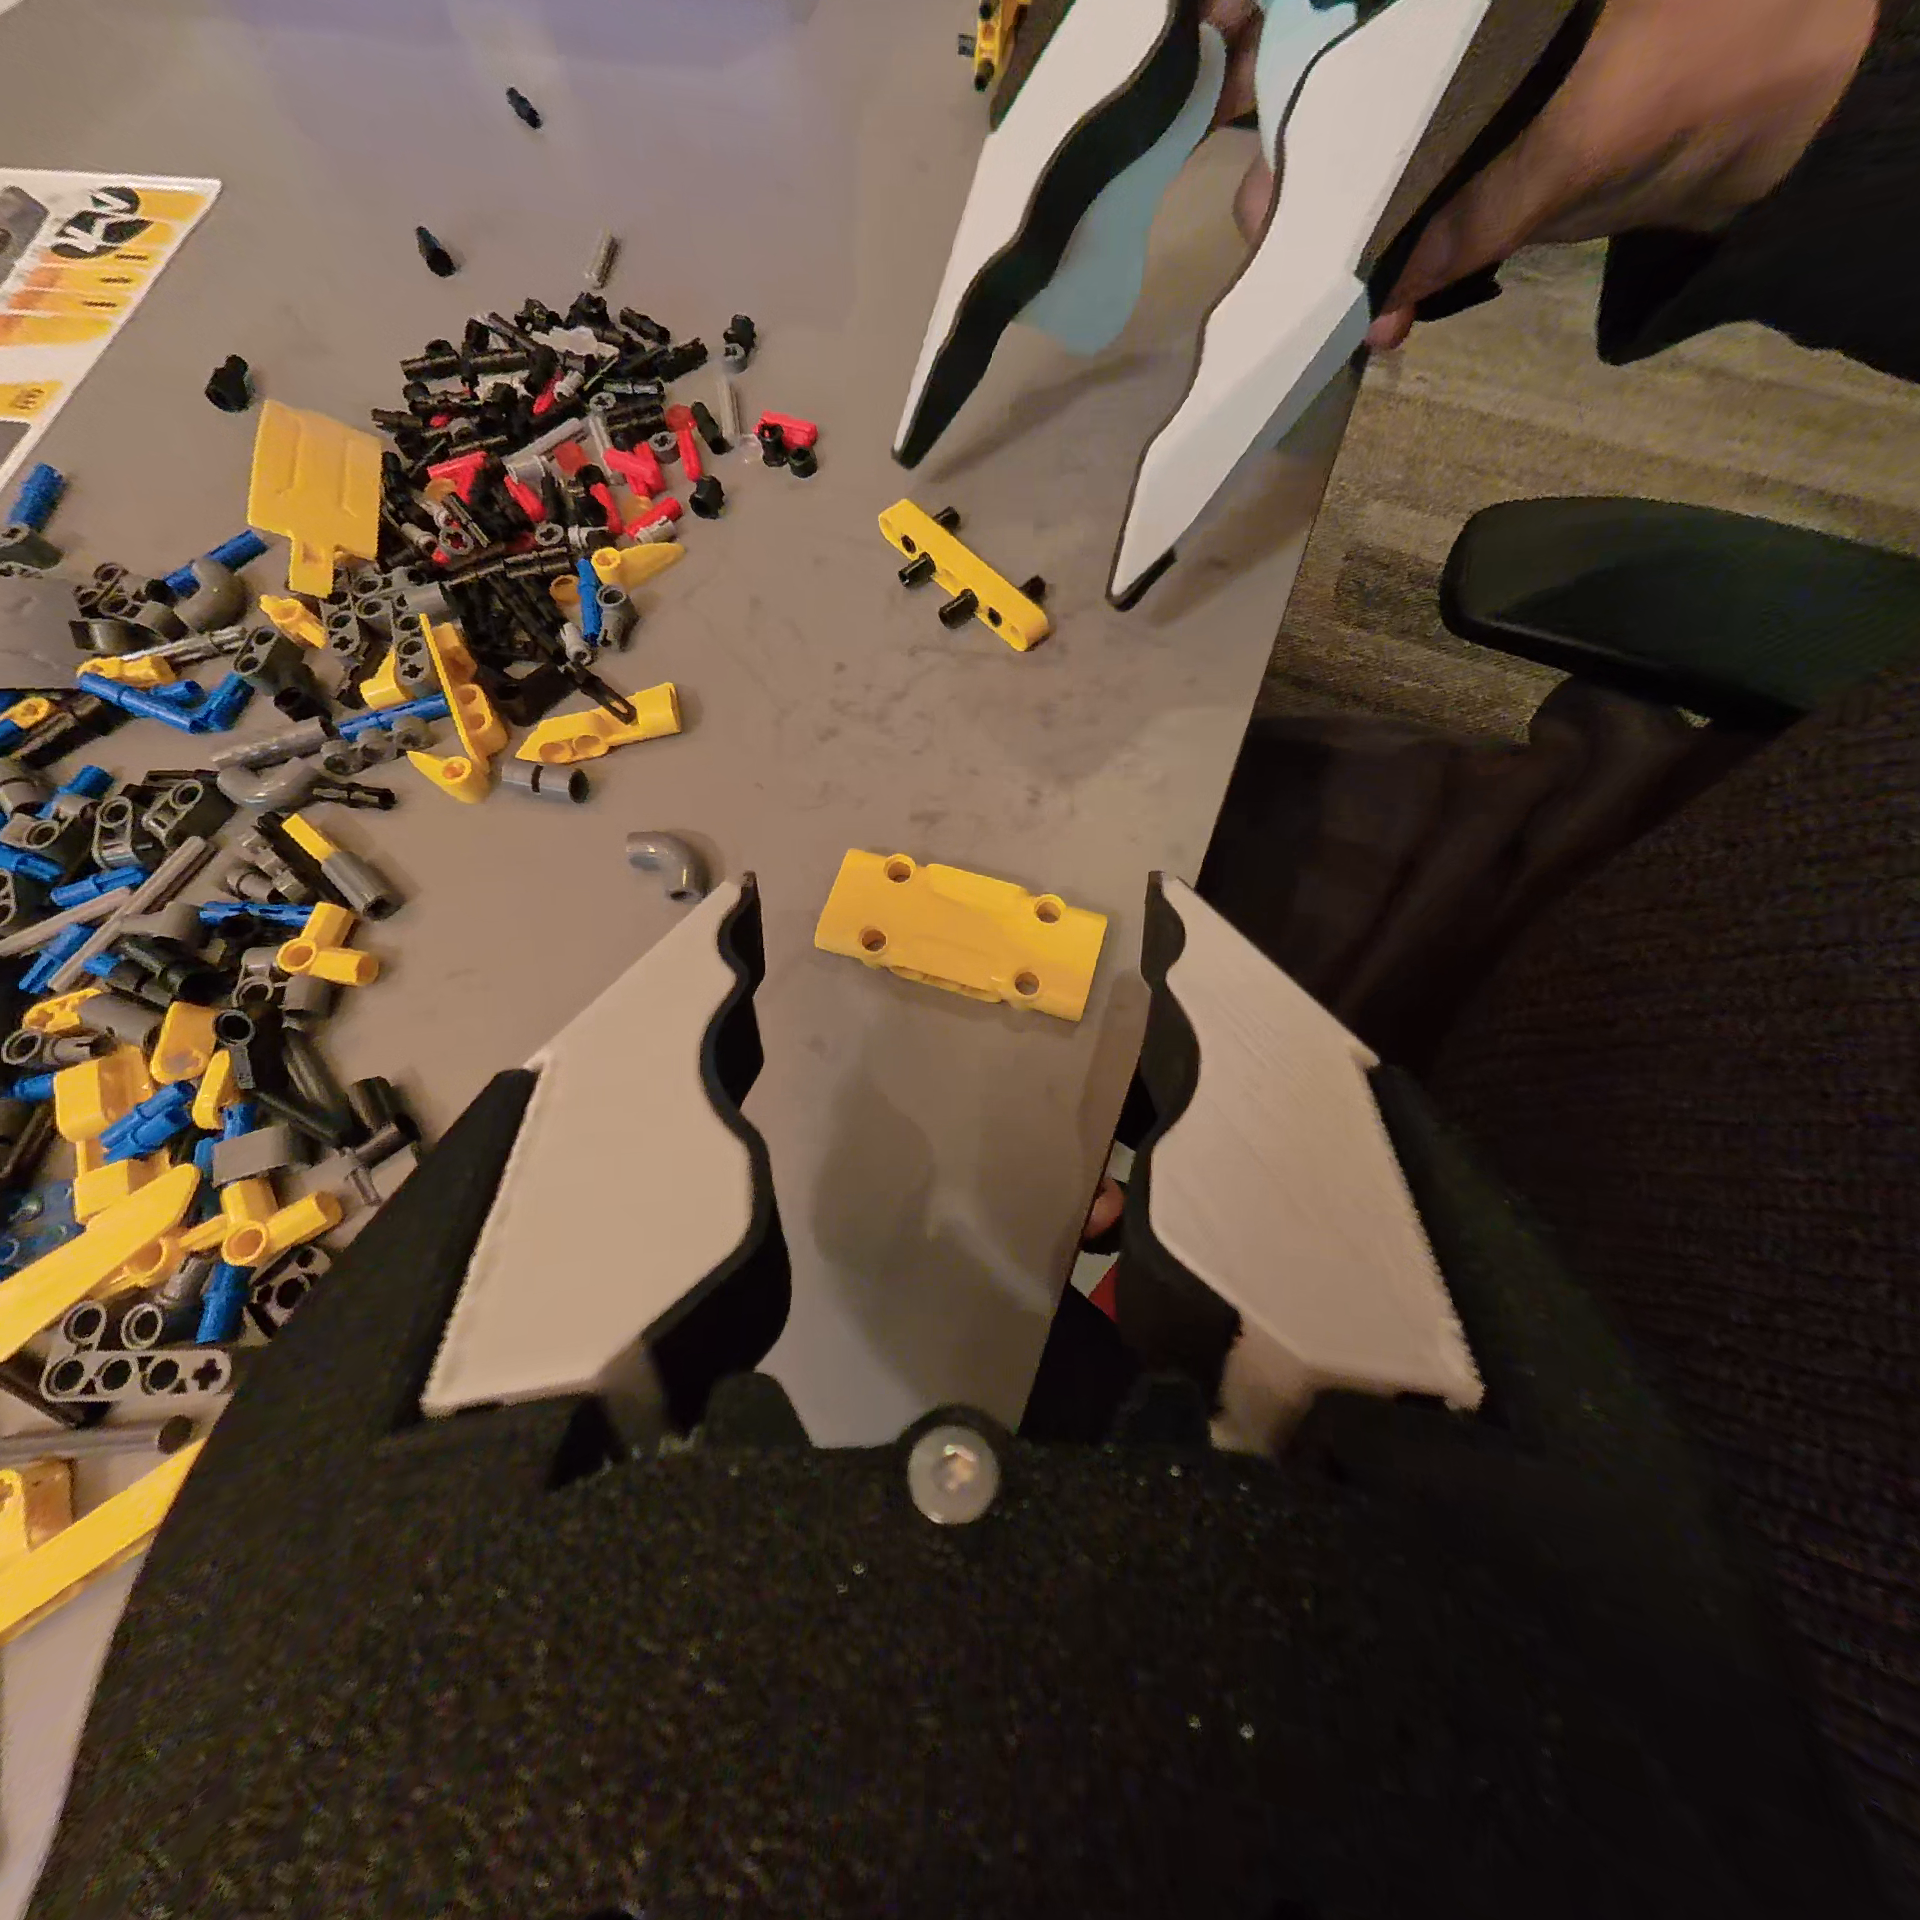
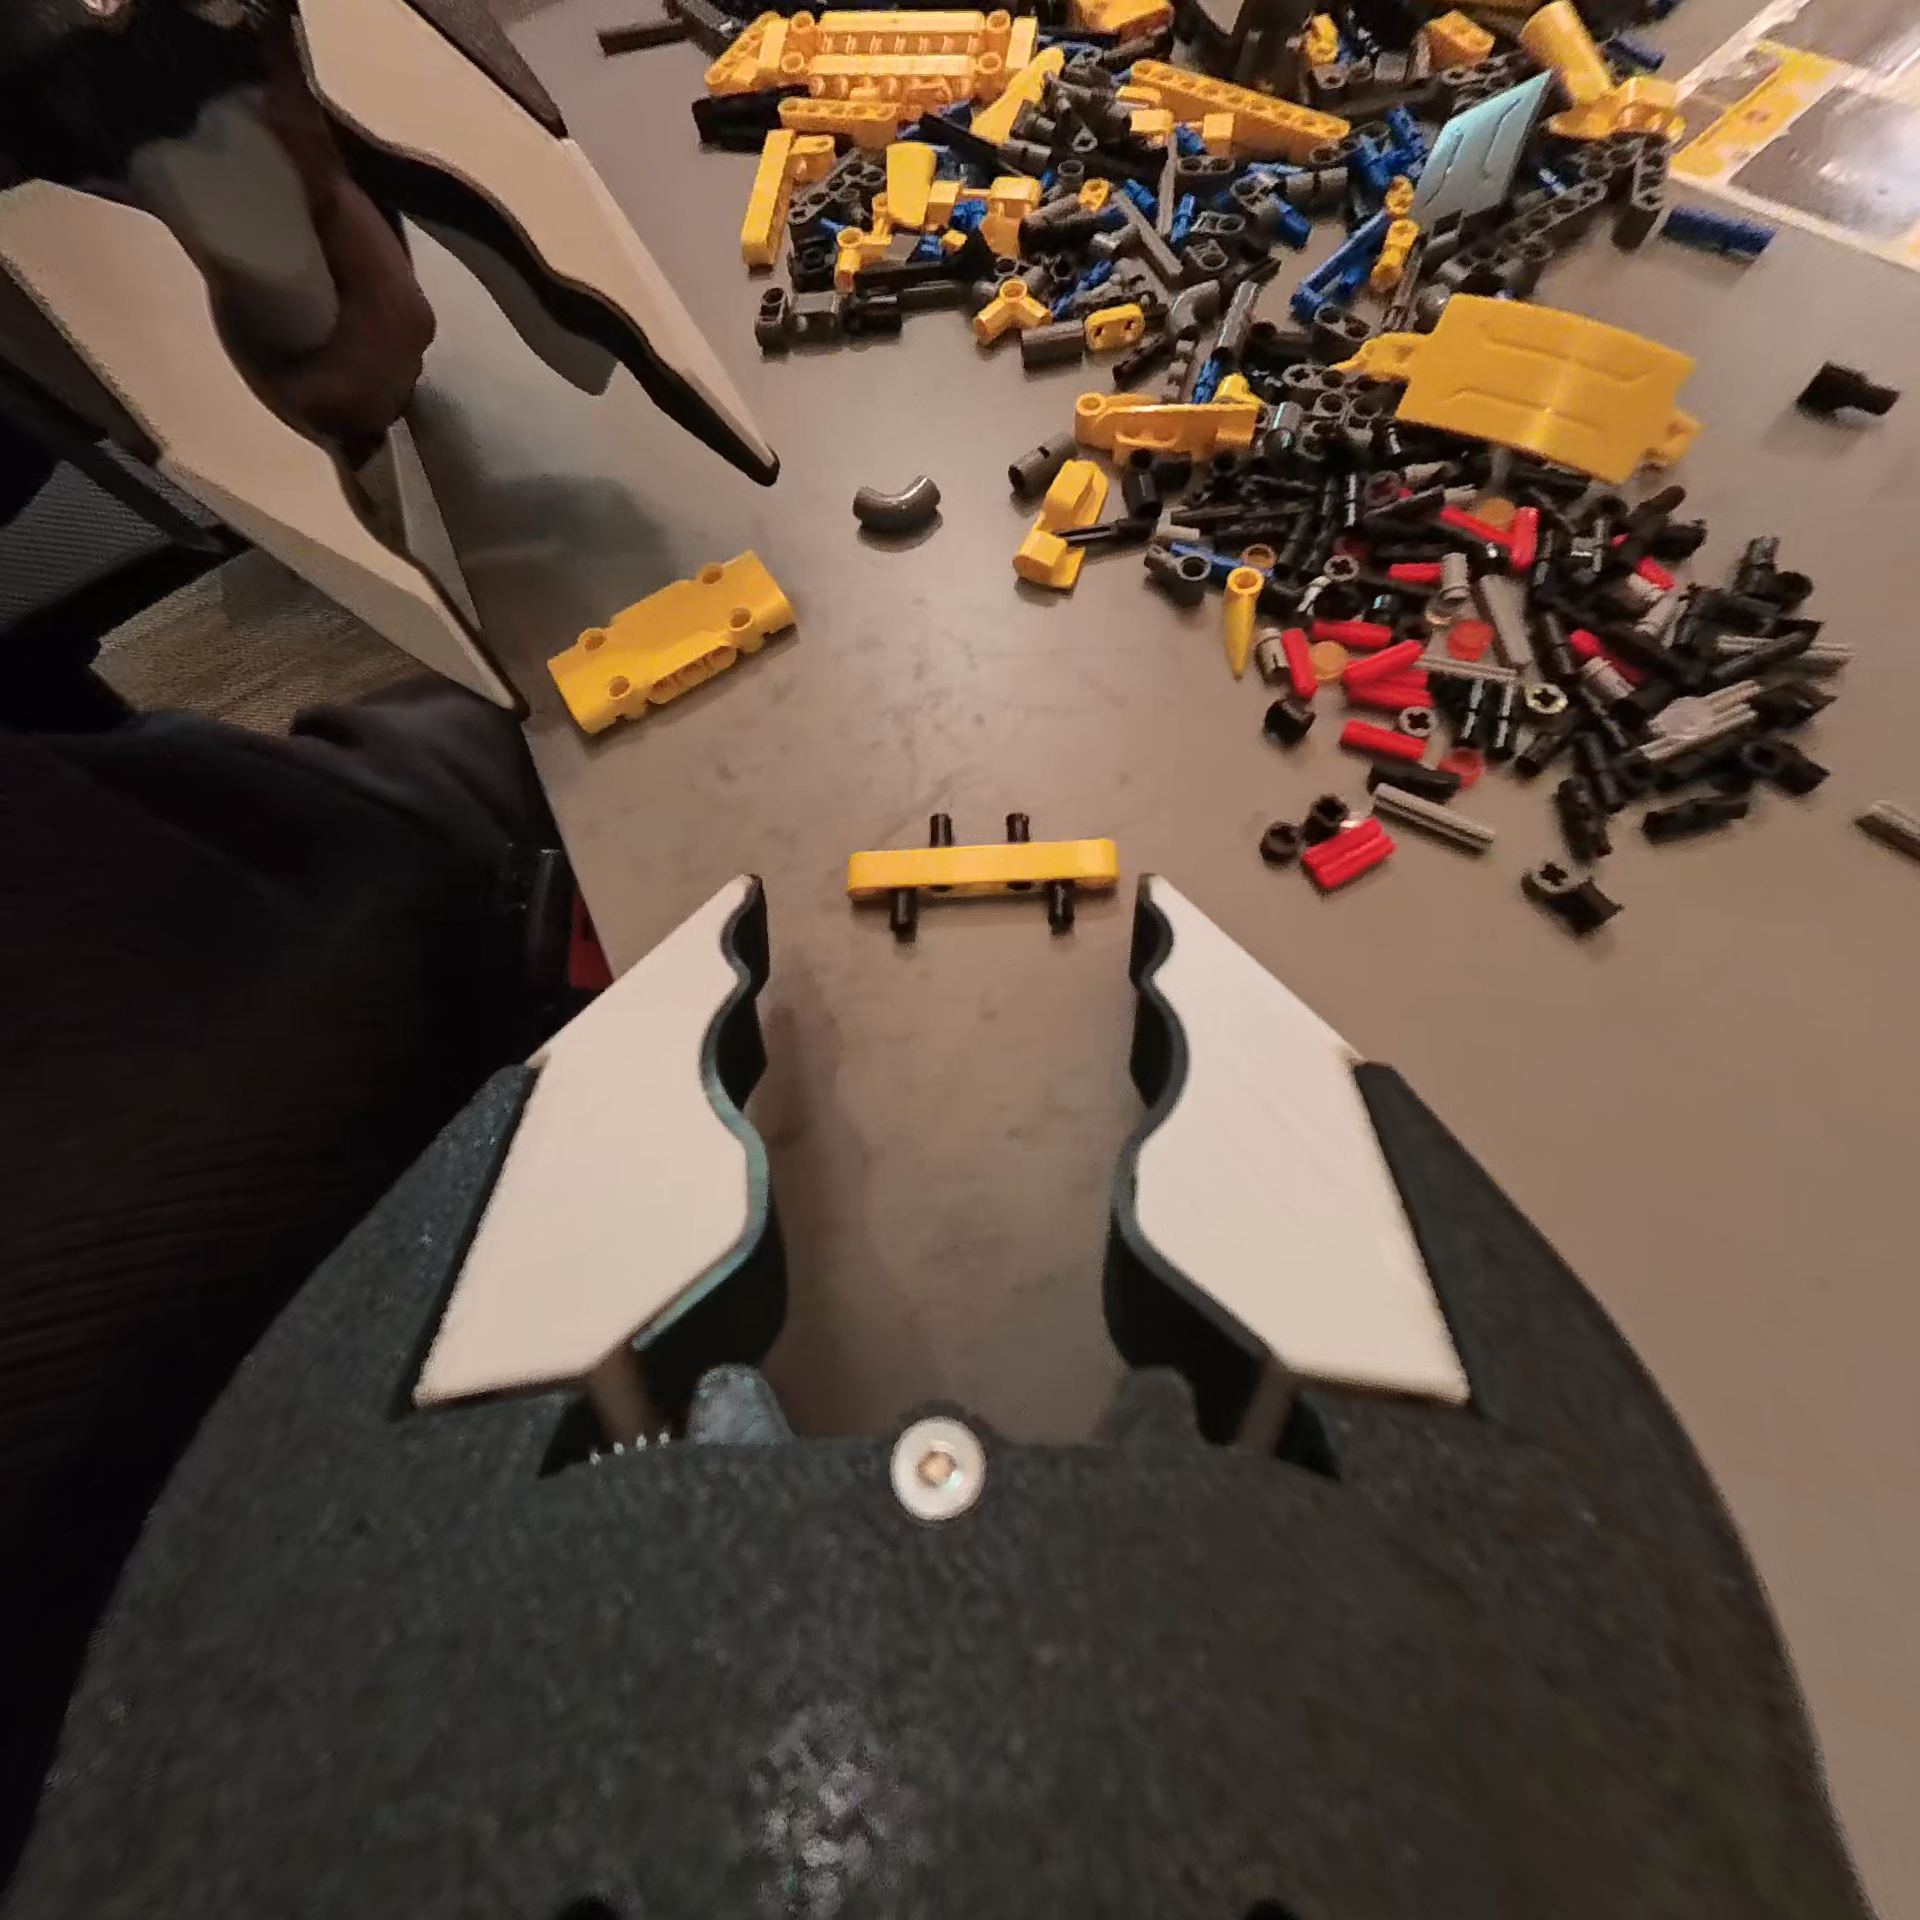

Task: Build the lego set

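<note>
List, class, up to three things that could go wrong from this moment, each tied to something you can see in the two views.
1. The yellow panel lies near the table edge; a nudge from the open left gripper could push it off.
2. The yellow beam has black pins sticking out both sides; the open right gripper might catch a pin and tilt the beam.
3. The grey elbow lies loose nearby and could get knocked away.
</note>
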